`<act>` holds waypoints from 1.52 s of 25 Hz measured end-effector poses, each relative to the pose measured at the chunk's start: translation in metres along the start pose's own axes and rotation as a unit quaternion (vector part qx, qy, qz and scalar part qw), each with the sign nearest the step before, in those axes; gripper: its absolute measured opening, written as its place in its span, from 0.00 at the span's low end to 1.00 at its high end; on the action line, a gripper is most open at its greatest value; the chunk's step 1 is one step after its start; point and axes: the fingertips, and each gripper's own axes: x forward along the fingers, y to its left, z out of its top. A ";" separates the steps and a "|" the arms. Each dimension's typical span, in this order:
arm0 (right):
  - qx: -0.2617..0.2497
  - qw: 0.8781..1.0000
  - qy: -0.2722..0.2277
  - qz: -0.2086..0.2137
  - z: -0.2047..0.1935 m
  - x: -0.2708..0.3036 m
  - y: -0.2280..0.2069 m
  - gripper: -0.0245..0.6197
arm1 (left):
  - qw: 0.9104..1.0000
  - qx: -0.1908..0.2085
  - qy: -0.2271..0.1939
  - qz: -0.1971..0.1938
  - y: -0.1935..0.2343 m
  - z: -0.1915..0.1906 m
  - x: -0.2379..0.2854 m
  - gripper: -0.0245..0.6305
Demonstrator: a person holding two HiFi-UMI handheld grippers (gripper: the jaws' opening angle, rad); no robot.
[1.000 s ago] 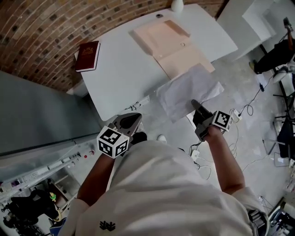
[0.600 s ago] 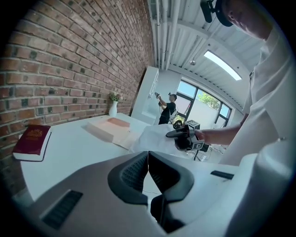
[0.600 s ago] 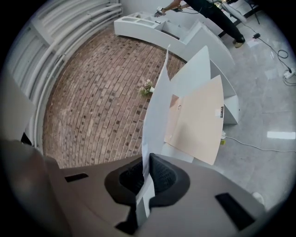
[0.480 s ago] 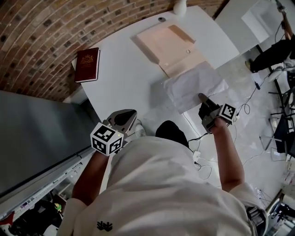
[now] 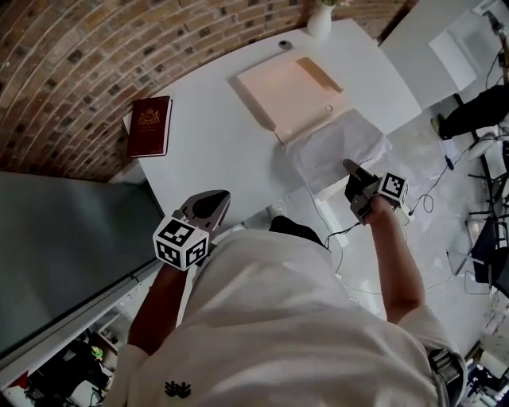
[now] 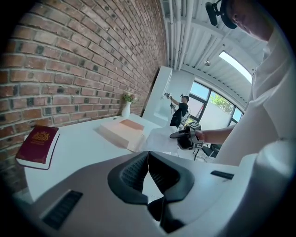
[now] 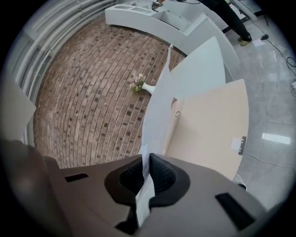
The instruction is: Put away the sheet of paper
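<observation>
The white sheet of paper [image 5: 334, 149] hangs off the right front edge of the white table [image 5: 215, 135], its far edge lying on the lower flap of an open beige folder [image 5: 290, 87]. My right gripper [image 5: 350, 167] is shut on the sheet's near edge. In the right gripper view the paper [image 7: 159, 106] stands edge-on, clamped between the pads of that gripper [image 7: 146, 161], with the folder's flap [image 7: 210, 129] just behind it. My left gripper [image 5: 218, 199] hovers at the table's front edge, shut and empty; its jaws meet in the left gripper view [image 6: 148, 156].
A dark red book [image 5: 149, 125] lies at the table's left end by the brick wall. A white vase [image 5: 320, 20] and a small dark round object [image 5: 285, 44] stand at the far edge. Cables and a power strip lie on the floor [image 5: 433, 199] to the right.
My right gripper has carried the sheet forward toward the folder, so the sheet's far edge now overlaps the folder's flap. The left gripper stays near the table's front edge.
</observation>
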 end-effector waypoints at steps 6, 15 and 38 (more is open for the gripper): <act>0.004 0.999 0.035 0.008 0.039 0.035 -0.019 0.08 | 0.999 0.017 0.000 0.030 0.011 0.037 0.038 0.07; 0.034 0.997 0.068 -0.004 0.065 0.064 -0.063 0.08 | 0.999 0.004 0.020 0.050 0.014 0.048 0.071 0.07; 0.055 0.996 0.075 -0.001 0.088 0.127 -0.081 0.08 | 0.994 -0.020 0.026 0.107 0.017 0.045 0.076 0.07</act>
